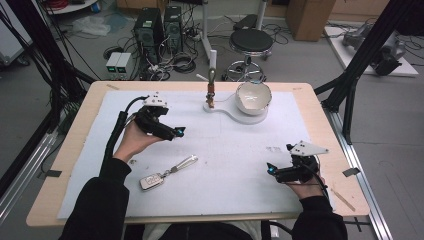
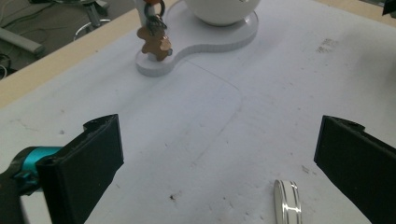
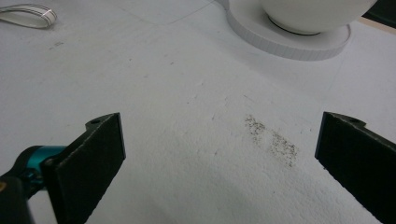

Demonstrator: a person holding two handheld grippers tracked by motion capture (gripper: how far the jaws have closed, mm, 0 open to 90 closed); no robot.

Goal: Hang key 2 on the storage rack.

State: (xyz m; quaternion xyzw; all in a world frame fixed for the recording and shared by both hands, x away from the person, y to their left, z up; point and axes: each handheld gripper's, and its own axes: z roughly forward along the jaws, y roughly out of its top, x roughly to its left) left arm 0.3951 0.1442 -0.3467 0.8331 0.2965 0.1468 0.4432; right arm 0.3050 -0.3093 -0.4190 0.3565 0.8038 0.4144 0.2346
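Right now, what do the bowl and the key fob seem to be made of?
Bowl: probably glazed ceramic; white, smooth, with a glossy rim. Key fob: apparently metal or chromed plastic; silvery and shiny, on a bright strap that looks like polished metal.

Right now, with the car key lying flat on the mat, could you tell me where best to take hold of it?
Grip the car key across its flat fob body, coming straight down from above with the left hand-held gripper, jaws spanning the narrow sides. It lies flat, its metal loop trailing toward the bowl; the loop looks too thin and loose for a steady hold.
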